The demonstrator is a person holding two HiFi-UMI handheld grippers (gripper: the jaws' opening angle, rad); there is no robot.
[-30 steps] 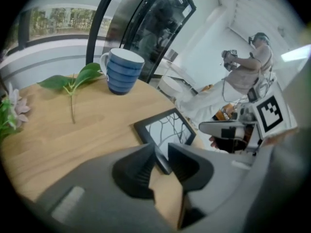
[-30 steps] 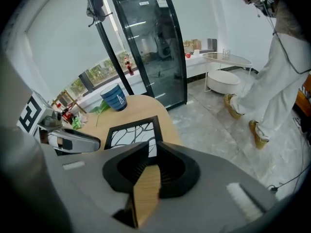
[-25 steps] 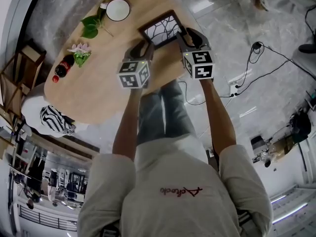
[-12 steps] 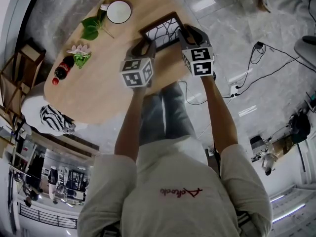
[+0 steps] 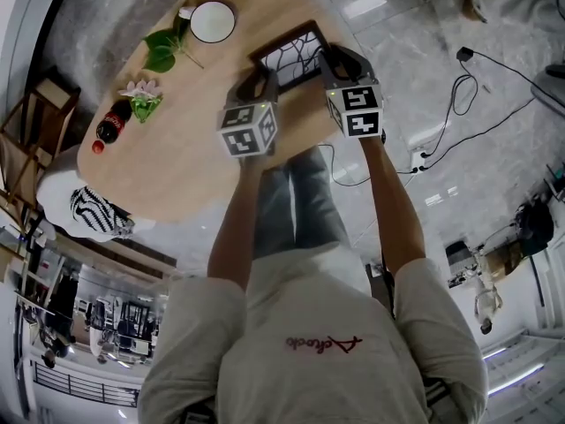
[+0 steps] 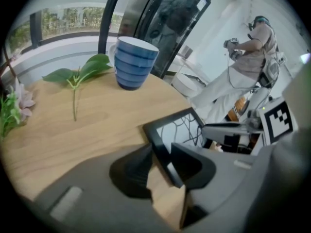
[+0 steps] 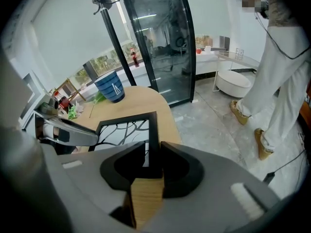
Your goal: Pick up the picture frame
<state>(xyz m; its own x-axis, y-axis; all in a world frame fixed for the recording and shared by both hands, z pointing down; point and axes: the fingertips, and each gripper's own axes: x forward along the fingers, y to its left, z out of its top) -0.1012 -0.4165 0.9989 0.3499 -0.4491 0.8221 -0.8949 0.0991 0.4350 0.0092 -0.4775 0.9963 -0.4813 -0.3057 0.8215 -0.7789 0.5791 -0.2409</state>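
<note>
The black picture frame (image 5: pixel 287 56) with a branch drawing lies on the wooden table (image 5: pixel 177 166) near its right edge. My left gripper (image 5: pixel 260 82) straddles the frame's left rail. In the left gripper view this gripper (image 6: pixel 161 153) has the frame (image 6: pixel 180 127) rail between its closing jaws, with a sliver of gap still showing. My right gripper (image 5: pixel 328 60) straddles the frame's right rail. In the right gripper view this gripper (image 7: pixel 153 152) is closing on the frame (image 7: pixel 126 127), and a thin white strip shows beside the rail.
A blue mug (image 5: pixel 212 18) stands at the table's far end, with a green leaf sprig (image 5: pixel 161 51) beside it. A pink flower (image 5: pixel 143 91) and a cola bottle (image 5: pixel 110 124) lie at the left. Cables (image 5: pixel 459 87) run over the floor on the right. A person (image 7: pixel 286 57) stands nearby.
Both grippers keep their places at the frame's two side rails. The frame has not visibly moved on the table.
</note>
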